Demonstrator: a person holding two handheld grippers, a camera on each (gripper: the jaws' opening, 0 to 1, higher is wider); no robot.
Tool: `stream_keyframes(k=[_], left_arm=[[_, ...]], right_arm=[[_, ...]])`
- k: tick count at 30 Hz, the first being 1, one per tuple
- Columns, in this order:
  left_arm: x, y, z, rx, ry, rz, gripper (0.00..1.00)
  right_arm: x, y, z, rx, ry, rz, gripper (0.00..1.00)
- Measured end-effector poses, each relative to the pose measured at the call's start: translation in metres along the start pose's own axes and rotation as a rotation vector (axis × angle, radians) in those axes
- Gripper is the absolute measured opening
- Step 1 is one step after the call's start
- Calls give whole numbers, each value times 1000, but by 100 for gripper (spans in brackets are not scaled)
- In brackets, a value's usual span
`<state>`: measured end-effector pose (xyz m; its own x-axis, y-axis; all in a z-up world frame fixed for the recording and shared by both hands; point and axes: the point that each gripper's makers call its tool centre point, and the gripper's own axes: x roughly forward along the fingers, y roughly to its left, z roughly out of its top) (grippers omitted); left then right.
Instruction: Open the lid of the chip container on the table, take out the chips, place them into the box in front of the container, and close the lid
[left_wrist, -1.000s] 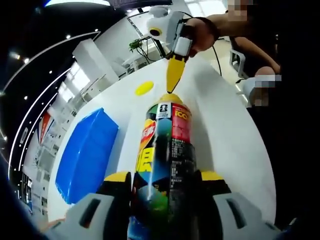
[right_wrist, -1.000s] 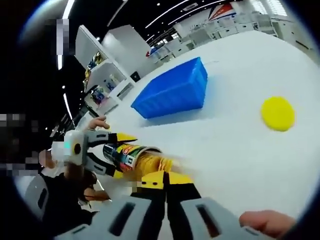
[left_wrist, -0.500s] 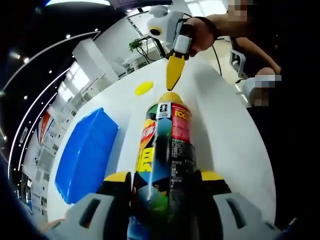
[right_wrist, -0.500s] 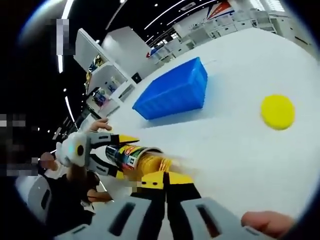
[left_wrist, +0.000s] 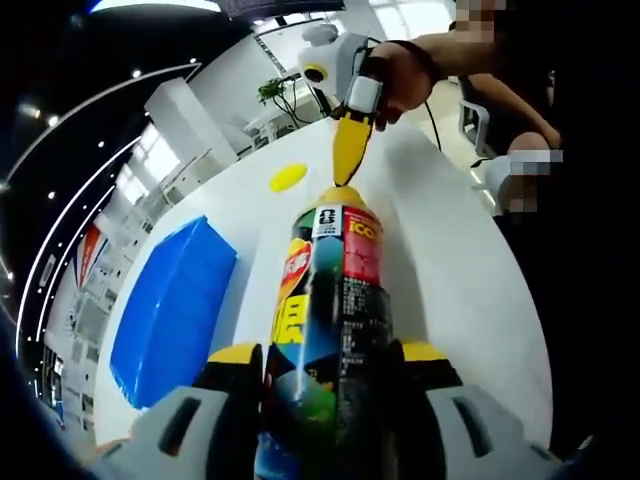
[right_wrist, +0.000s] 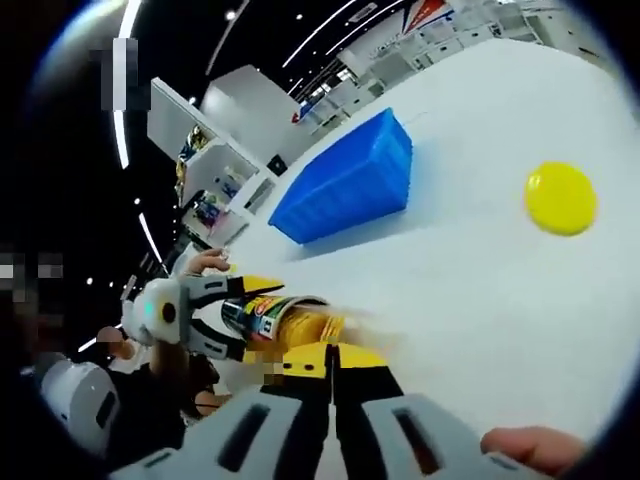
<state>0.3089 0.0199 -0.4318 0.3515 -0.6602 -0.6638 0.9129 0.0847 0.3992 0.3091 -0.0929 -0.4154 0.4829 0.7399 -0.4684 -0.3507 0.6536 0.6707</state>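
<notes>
Your left gripper (left_wrist: 330, 365) clamps the chip container (left_wrist: 335, 300); right gripper (right_wrist: 325, 362), jaws together, probably pinching chips (right_wrist: 305, 325) — squeeze harder and they'll crumble.

Hidden, cropped and blurred parts

In the left gripper view the chip container (left_wrist: 335, 330) runs off the bottom edge, so its base cannot be seen, and the left gripper (left_wrist: 335, 365) jaws cover its lower sides; the small print on its label is too fine to read. The right gripper (left_wrist: 350, 150) covers the container's open mouth there, so the contents cannot be told. In the right gripper view the chips (right_wrist: 315, 325) at the mouth are smeared by blur, individual chips indistinct, and the blue box (right_wrist: 345, 180) shows only outer walls, its inside hidden
</notes>
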Motion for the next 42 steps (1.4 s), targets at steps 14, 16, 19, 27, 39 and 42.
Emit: stream_keyframes(k=[14, 16, 19, 27, 39, 42], left_arm=[[0, 0, 0, 0, -2, 1, 53], [0, 0, 0, 0, -2, 1, 53], [0, 0, 0, -2, -1, -1, 53], [0, 1, 0, -4, -2, -3, 53], [0, 1, 0, -7, -8, 0, 53], [0, 1, 0, -7, -9, 0, 53]], right_arm=[[1, 3, -1, -191, 41, -80, 1], [3, 5, -1, -192, 42, -81, 2], [6, 3, 2, -133, 35, -74, 1], [6, 2, 0, -89, 34, -62, 1], [-3, 6, 5, -66, 5, -48, 1], [-6, 4, 5, -50, 5, -47, 0]])
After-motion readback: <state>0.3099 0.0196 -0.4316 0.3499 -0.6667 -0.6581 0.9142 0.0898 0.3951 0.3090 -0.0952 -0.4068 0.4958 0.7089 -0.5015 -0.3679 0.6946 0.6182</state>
